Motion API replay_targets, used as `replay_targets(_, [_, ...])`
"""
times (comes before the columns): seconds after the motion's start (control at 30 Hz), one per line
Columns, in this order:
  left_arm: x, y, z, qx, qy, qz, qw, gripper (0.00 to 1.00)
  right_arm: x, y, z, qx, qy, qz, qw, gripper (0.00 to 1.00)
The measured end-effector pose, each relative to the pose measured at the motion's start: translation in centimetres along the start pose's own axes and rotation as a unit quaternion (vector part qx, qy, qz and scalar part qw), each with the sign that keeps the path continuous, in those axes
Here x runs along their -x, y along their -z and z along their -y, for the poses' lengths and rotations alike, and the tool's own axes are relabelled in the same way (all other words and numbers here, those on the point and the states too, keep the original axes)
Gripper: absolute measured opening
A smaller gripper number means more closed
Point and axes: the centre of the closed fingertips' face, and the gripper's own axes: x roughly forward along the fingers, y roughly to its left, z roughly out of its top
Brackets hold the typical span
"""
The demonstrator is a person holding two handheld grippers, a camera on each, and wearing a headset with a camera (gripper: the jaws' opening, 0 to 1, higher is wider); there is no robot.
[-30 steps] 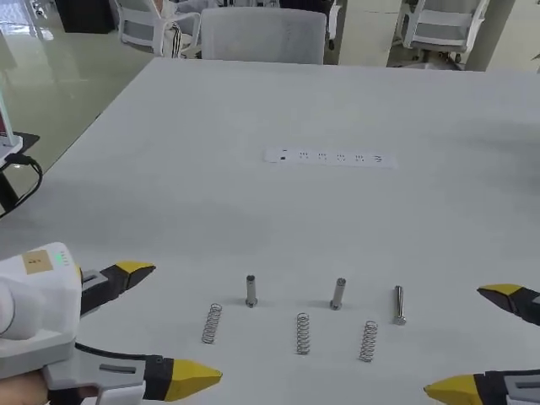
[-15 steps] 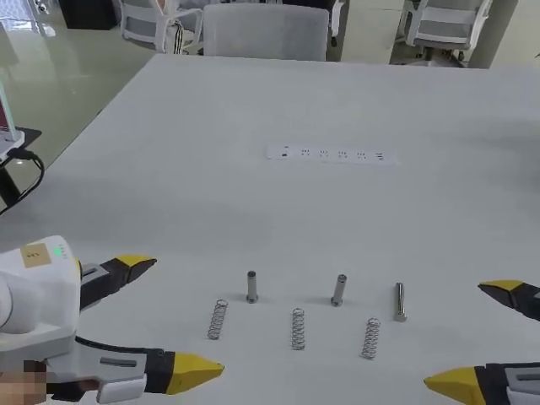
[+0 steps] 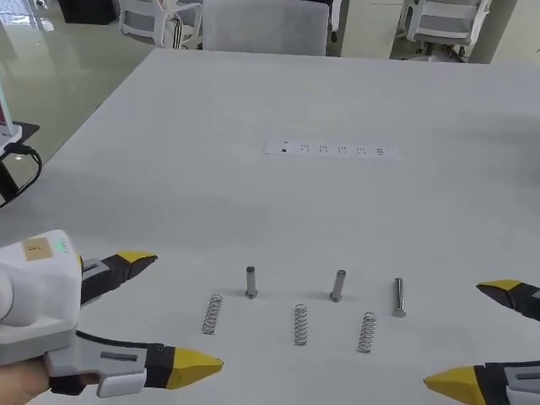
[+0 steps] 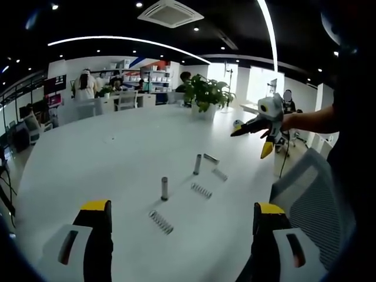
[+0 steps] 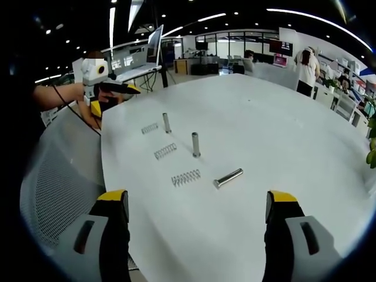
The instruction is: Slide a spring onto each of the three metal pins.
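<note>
Two metal pins (image 3: pixel 251 282) (image 3: pixel 338 285) stand upright on the white table (image 3: pixel 278 211). A third pin (image 3: pixel 398 297) lies on its side at the right, as the right gripper view shows (image 5: pixel 228 177). Three loose springs (image 3: pixel 212 313) (image 3: pixel 300 325) (image 3: pixel 366 332) lie flat in a row just in front of the pins. My left gripper (image 3: pixel 179 310) is open at the lower left, short of the left spring. My right gripper (image 3: pixel 460 336) is open at the lower right, apart from the lying pin. Neither gripper holds anything.
A white power strip (image 3: pixel 331 152) lies flat on the table beyond the pins. Office chairs (image 3: pixel 261 25) stand at the far edge. The table's left edge (image 3: pixel 101 110) drops to the floor, where a black cable (image 3: pixel 21 169) lies.
</note>
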Motion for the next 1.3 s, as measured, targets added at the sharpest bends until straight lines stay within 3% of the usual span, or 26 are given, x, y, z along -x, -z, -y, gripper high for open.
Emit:
replay_targets(0.63, [-0.1,0.2,0.1,0.005,0.002,0.0,1.0,0.95,-0.2,0.2,0.6,-0.021,0.003,-0.015,0.9997,0.85])
replay_targets(0.8, [-0.1,0.4,0.3,0.007,0.004,-0.001,1.0,0.94,-0.6,0.3,1.0,-0.025,0.004,-0.031,0.9992,0.8])
replay_targets(0.97, [-0.1,0.4,0.3,0.009,0.006,-0.003,0.9999,0.92,-1.1,0.2,1.2,-0.026,0.002,-0.046,0.9986,0.71])
replay_targets(1.1, [0.1,0.7,0.2,0.007,0.004,-0.007,0.9999,0.9,-1.4,0.1,2.2,-0.026,0.017,-0.061,0.9977,0.62])
replay_targets(1.3, [0.0,0.6,0.0,0.01,0.002,-0.004,0.9999,0.9,-2.0,-0.3,2.7,-0.045,0.02,-0.062,0.9968,0.57])
